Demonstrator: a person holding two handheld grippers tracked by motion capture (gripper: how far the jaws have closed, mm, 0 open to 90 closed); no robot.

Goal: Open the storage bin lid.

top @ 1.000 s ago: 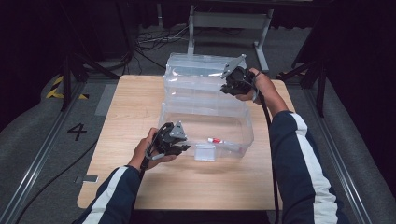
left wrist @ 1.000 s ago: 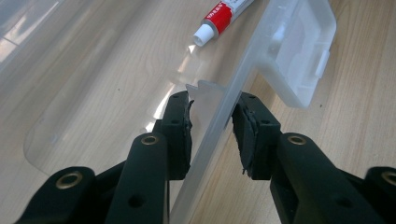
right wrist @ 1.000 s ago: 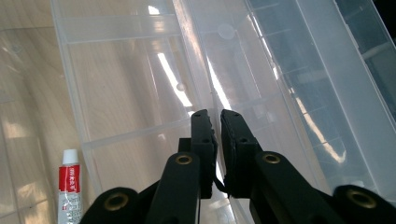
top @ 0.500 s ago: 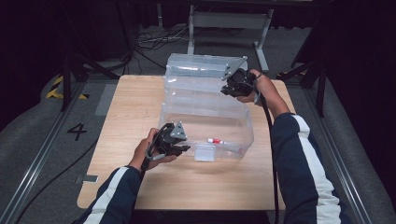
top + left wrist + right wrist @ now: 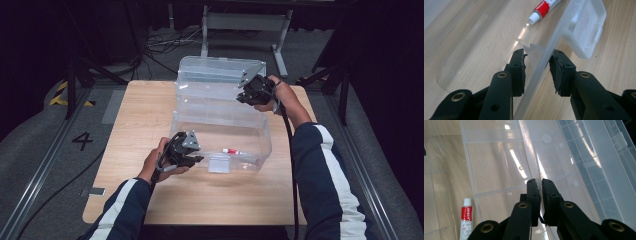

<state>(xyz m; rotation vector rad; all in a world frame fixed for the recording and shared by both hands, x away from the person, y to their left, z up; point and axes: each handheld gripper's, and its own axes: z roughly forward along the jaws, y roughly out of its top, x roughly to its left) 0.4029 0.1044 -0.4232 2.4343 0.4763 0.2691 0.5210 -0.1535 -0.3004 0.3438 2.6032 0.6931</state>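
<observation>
A clear plastic box (image 5: 260, 142) stands on the wooden table (image 5: 140, 125), its lid (image 5: 215, 70) raised and leaning back. A small red-and-white tube (image 5: 232, 151) (image 5: 544, 8) (image 5: 466, 220) lies inside on the floor. My left gripper (image 5: 197, 159) (image 5: 537, 56) straddles the front wall (image 5: 541, 65) near its left end. The jaws are open, one pad on each side of the wall with a gap. My right gripper (image 5: 242, 97) (image 5: 539, 182) is at the lid's right side, shut on its thin plastic edge.
A clear latch flap (image 5: 219, 163) (image 5: 584, 32) hangs on the box's front. Bare tabletop lies left and in front of the box. Dark stands, cables (image 5: 155, 47) and a metal frame (image 5: 240, 22) ring the table on grey floor.
</observation>
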